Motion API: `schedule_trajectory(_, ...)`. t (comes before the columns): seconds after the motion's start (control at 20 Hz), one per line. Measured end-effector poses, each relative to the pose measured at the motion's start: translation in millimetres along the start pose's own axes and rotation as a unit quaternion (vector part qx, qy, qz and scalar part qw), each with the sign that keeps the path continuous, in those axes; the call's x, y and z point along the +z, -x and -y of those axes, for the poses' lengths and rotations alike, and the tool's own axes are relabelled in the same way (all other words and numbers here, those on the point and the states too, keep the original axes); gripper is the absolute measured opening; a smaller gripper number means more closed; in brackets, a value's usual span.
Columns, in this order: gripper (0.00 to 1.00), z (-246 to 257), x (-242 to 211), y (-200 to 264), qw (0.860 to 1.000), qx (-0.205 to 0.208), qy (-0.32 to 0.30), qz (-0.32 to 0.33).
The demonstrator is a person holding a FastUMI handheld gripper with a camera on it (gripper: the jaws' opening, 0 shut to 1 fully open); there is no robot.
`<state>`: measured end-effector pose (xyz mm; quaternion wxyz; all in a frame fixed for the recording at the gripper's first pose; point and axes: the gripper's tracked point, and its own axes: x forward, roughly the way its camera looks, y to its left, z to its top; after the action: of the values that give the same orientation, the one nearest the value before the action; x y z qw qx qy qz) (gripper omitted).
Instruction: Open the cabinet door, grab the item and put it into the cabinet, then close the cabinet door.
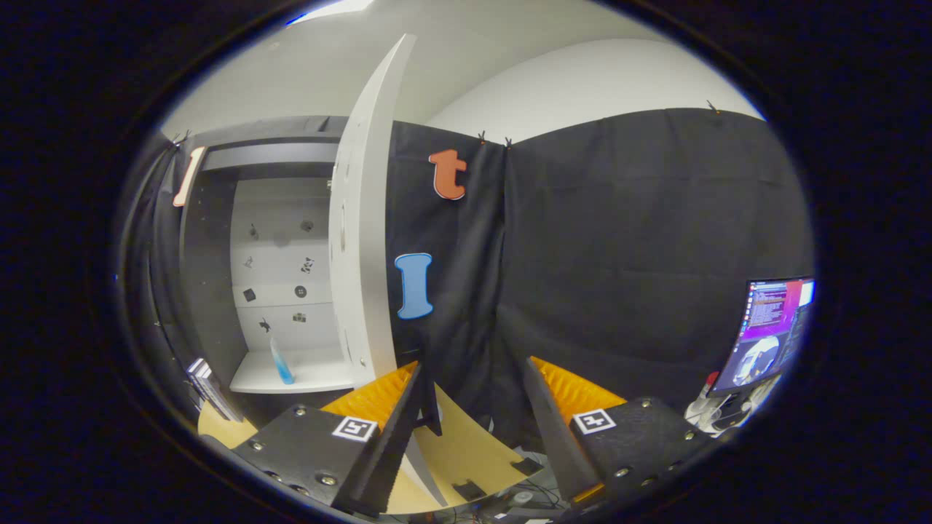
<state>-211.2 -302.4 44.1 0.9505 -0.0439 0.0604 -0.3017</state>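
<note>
though well beyond spread claw (473,382), bottle (281,362) shelved

matt white cabinet door (362,240) (smooth), ribbed fingers (561,382)

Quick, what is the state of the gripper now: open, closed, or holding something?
Gripper: open, holding nothing; the cabinet door stands open just ahead of its fingers.
</note>
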Motion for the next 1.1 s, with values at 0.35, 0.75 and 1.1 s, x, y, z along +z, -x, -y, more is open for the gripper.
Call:
schedule_trajectory(0.35,0.83,-43.5,-1.7,24.8,0.995,0.098,-0.007,-0.008)
schedule_trajectory(0.75,0.83,-152.8,-13.7,37.5,0.963,0.264,-0.038,-0.03)
schedule_trajectory(1.1,0.83,-195.8,-13.6,31.6,0.935,0.348,-0.048,-0.042)
